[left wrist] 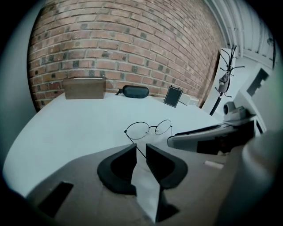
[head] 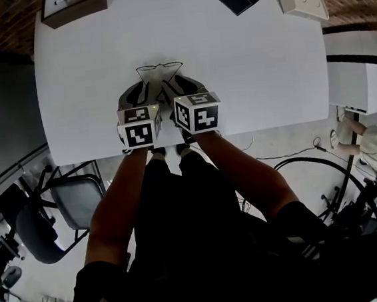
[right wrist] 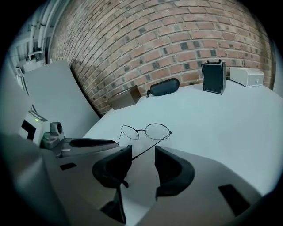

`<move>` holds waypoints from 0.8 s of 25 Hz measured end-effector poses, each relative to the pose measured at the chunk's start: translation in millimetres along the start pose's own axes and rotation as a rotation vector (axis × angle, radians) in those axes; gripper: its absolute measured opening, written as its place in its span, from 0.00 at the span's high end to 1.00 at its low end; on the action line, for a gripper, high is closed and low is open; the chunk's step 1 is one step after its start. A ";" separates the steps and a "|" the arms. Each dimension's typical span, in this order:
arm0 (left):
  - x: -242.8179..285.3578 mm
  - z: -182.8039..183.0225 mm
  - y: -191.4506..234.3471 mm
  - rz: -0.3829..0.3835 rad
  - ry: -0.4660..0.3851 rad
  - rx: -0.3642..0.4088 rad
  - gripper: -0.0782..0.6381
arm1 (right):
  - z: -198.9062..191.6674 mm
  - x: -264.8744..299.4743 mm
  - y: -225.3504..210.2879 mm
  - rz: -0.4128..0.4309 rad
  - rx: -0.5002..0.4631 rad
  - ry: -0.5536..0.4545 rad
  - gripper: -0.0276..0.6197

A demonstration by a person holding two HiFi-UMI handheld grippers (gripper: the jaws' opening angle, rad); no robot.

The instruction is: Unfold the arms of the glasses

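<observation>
**A:** Head view first. Where are the glasses relative to the tools?

**B:** The thin, round-lensed wire-framed glasses (head: 160,67) lie on the white table (head: 80,71), just beyond both sets of tips. The lens bar runs side to side and the arms trail back toward the person. The grey left tool with black pads (head: 143,91) is at the frame's left end. The matching right tool (head: 178,86) is at its right end, so the two are side by side and equally near.

**A:** And the left gripper view?

**B:** The glasses (left wrist: 153,128) are straight ahead, lenses farthest away. The left temple arm (left wrist: 135,143) runs from its hinge back into the gap of the left tool (left wrist: 141,148). The pads stand slightly apart with table showing between them. I see no pinch on the wire, so I read it as released around the arm.

**A:** The right gripper view?

**B:** The layout is the same, with the glasses (right wrist: 142,130) ahead. The right temple arm (right wrist: 151,145) slants across the gap of the right tool (right wrist: 143,152), ending by the pad on the picture's left. Those jaws stand wide and grip nothing.

**A:** What does the next move depend on?

**B:** I'd judge both arms already swung out. Each lies roughly along its own tool's line, so each tool need only draw straight back.
</observation>
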State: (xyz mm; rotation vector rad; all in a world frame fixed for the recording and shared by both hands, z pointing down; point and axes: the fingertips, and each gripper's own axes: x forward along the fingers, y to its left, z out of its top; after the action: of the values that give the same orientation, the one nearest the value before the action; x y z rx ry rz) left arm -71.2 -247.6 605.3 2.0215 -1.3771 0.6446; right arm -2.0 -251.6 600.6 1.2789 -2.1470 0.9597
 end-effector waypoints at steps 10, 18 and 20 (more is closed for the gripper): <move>-4.4 0.2 8.7 0.023 -0.015 0.090 0.80 | 0.1 -11.6 -15.4 0.002 -0.035 -0.014 0.75; -7.5 4.4 11.6 -0.009 -0.043 0.132 0.80 | -1.4 -19.4 -18.6 0.027 -0.087 -0.024 0.75; -16.0 7.7 7.6 -0.042 -0.079 0.097 0.80 | 1.1 -22.9 -11.7 0.054 -0.103 -0.044 0.75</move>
State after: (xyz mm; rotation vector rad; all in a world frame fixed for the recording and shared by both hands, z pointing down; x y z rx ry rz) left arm -83.3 -244.9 590.6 2.1679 -1.3679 0.6301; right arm 18.9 -243.3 588.1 1.2097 -2.2442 0.8379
